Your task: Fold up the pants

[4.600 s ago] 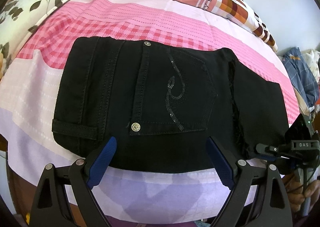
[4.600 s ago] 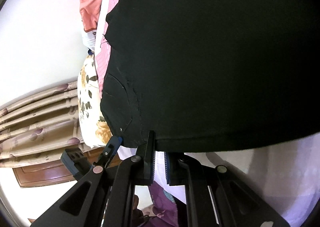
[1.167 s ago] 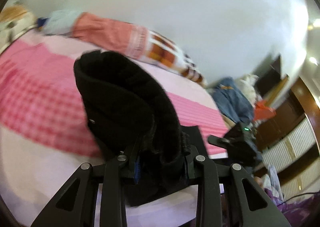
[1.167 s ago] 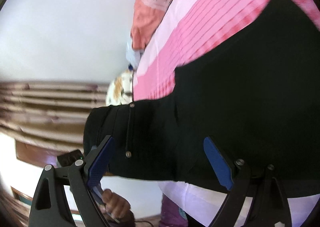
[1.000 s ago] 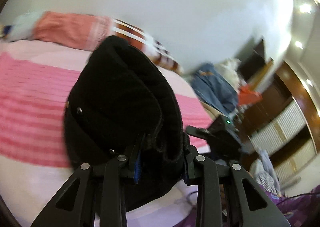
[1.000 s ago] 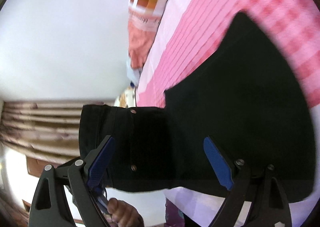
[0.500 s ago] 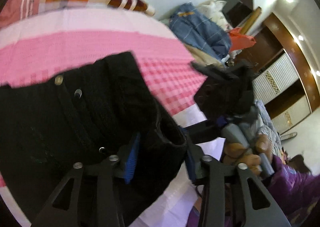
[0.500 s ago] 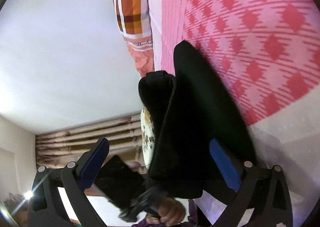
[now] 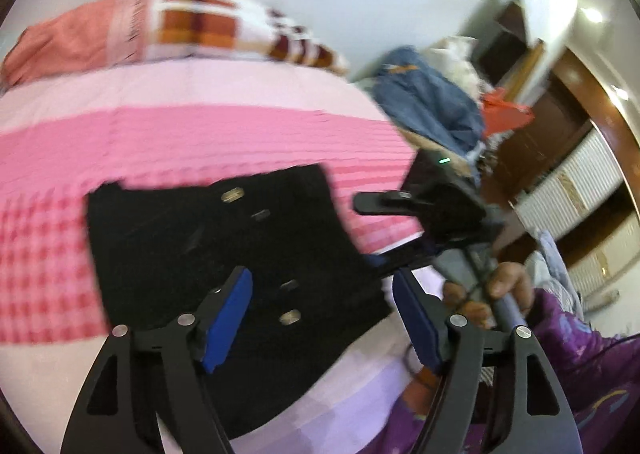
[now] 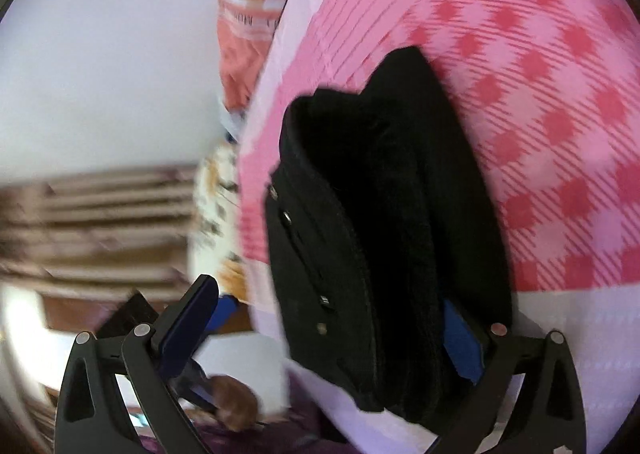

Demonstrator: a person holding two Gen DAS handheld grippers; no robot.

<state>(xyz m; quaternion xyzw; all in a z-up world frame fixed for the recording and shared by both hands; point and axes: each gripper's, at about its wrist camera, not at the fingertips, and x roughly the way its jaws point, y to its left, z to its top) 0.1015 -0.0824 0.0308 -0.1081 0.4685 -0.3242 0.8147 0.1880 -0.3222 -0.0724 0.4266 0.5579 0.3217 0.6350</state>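
Left hand-held gripper: jaws wide, empty, above folded black denim pants on pink checked bed. Right hand-held gripper: jaws wide, pants fold between them.

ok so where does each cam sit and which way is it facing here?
Left wrist: on the left gripper, open, looking down on the folded black pants on the pink bedsheet; the right gripper and its hand show.
Right wrist: on the right gripper, open, side-on to the pants' stacked edge.
Shared: pants, bedsheet, checked pillow.
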